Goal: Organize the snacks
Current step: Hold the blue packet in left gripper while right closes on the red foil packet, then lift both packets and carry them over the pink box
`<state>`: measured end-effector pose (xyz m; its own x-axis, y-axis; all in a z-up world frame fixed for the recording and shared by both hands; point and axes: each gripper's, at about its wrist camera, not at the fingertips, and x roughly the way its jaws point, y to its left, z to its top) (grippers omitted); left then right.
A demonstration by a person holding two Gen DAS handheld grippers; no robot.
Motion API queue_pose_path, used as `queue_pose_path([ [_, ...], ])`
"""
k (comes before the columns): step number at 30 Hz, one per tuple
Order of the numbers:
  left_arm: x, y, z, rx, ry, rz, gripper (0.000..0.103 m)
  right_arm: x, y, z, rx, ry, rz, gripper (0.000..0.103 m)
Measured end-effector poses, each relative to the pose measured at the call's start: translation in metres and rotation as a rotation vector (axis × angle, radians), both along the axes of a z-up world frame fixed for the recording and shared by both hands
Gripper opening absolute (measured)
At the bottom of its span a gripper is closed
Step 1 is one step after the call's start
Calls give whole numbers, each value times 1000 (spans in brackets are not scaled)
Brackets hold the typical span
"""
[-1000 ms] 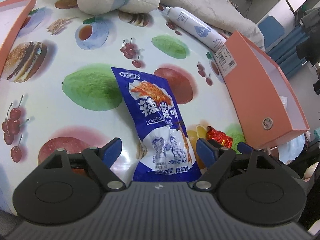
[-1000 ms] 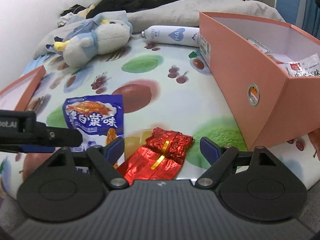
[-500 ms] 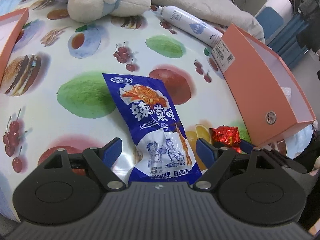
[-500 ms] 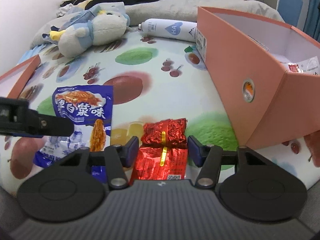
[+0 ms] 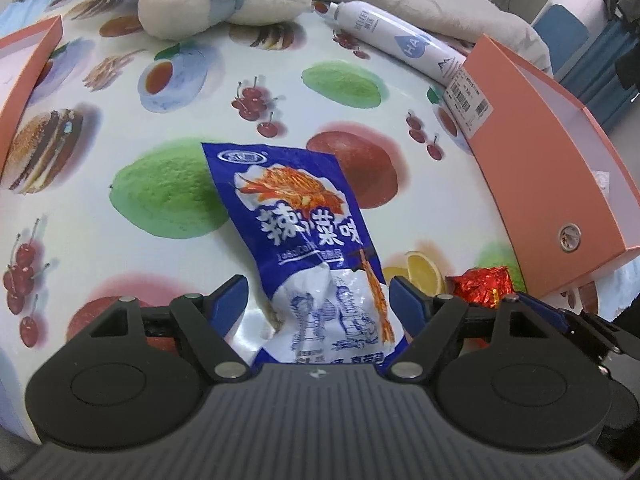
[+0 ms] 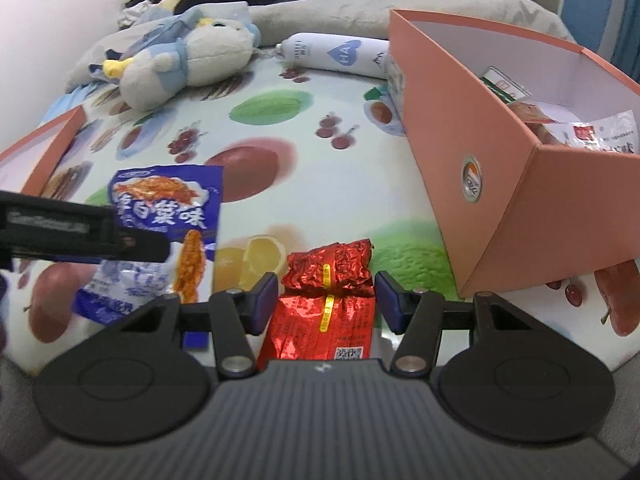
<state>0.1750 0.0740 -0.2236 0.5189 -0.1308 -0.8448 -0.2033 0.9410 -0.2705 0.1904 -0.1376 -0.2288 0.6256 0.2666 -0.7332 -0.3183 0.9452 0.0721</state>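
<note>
Straddling two light, crinkly snacks lying on the fruit-print tablecloth [image 5: 400,80]: left gripper [image 5: 318,294] spread around blue packet [image 5: 304,224], right gripper [image 6: 326,298] spread around red foil pack [image 6: 328,300]; pinch mid-body, likely slippery.

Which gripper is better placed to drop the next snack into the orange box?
Right. The right gripper is open around the red foil packet, beside the orange box; the left gripper straddles the blue snack bag farther away.
</note>
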Motion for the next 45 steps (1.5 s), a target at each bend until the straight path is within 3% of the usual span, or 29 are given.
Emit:
queue_pose_path([
  [3, 4, -6, -2, 13, 16, -9, 67, -1, 0, 3, -10, 0, 18, 56],
  [5, 6, -7, -3, 4, 22, -14, 54, -1, 0, 4, -12, 3, 21, 56],
  [13, 4, -6, 3, -27, 12, -13, 40, 2, -1, 11, -27, -3, 45, 56],
  [14, 3, -5, 4, -37, 12, -8, 39, 2, -2, 13, -26, -5, 47, 52],
  [15, 3, -3, 6, -50, 10, -2, 38, 3, -2, 14, -29, -3, 50, 38],
  [18, 0, 0, 12, -75, -3, 8, 35, 5, -5, 18, -17, 5, 55, 32],
  [20, -1, -1, 16, -77, -13, 7, 35, 7, -6, 16, -22, 13, 57, 22],
  [26, -2, -2, 24, -57, -26, 0, 34, 9, -14, 8, 29, 25, 11, 24],
  [28, -3, -1, 23, -53, -21, 1, 34, 7, -14, 6, 38, 19, -4, 47],
  [29, -3, 0, 22, -50, -16, 2, 34, 5, -14, 6, 33, 1, -15, 72],
  [30, -4, 1, 21, -51, -11, 6, 34, 3, -14, 5, 34, -15, -23, 89],
  [34, -7, 5, 18, -44, -5, 13, 34, 0, -10, -2, 65, 7, 10, 88],
  [41, -12, 12, 14, -42, 4, 25, 34, -5, 11, -24, -21, -2, 74, 88],
  [43, -13, 13, 13, -40, 5, 27, 34, -7, 15, -24, -32, -20, 90, 78],
  [45, -15, 13, 13, -41, 5, 33, 34, -7, 16, -21, -29, -27, 90, 57],
])
